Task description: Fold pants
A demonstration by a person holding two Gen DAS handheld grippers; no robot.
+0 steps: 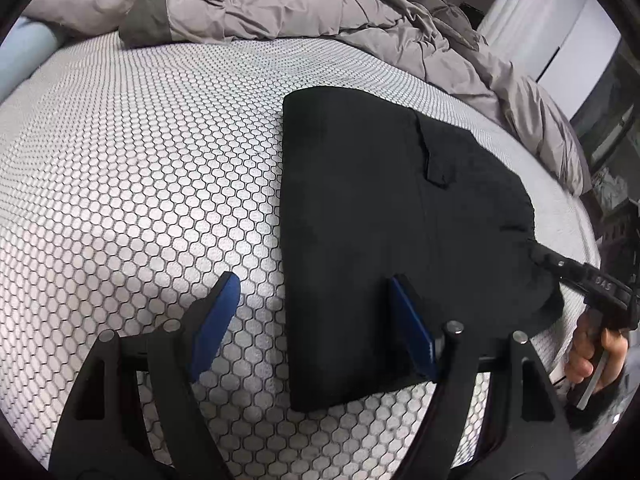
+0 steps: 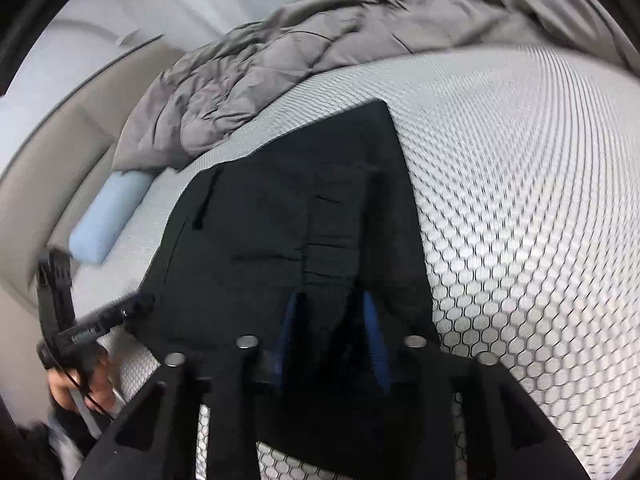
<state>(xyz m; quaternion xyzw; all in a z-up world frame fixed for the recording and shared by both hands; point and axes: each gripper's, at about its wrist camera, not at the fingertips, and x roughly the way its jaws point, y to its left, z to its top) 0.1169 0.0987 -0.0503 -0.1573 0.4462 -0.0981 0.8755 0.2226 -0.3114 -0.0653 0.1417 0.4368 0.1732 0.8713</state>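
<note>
Black pants (image 1: pixel 380 216) lie folded into a compact stack on the honeycomb-patterned mattress (image 1: pixel 140 168). My left gripper (image 1: pixel 314 292) is open, its blue pads (image 1: pixel 216 320) spread wide over the stack's near left edge, holding nothing. In the right wrist view the pants (image 2: pixel 280 220) fill the middle, and my right gripper (image 2: pixel 332 320) hovers over their near end with its blue pads (image 2: pixel 376 340) partly apart and nothing between them. The other gripper shows at each view's edge, touching the pants' edge (image 1: pixel 592 284) (image 2: pixel 92 328).
A rumpled grey duvet (image 1: pixel 300 4) is heaped along the far side of the bed (image 2: pixel 320 48). A light blue pillow (image 2: pixel 108 216) lies near the mattress edge. A white wall and wardrobe (image 1: pixel 560 28) stand beyond the bed.
</note>
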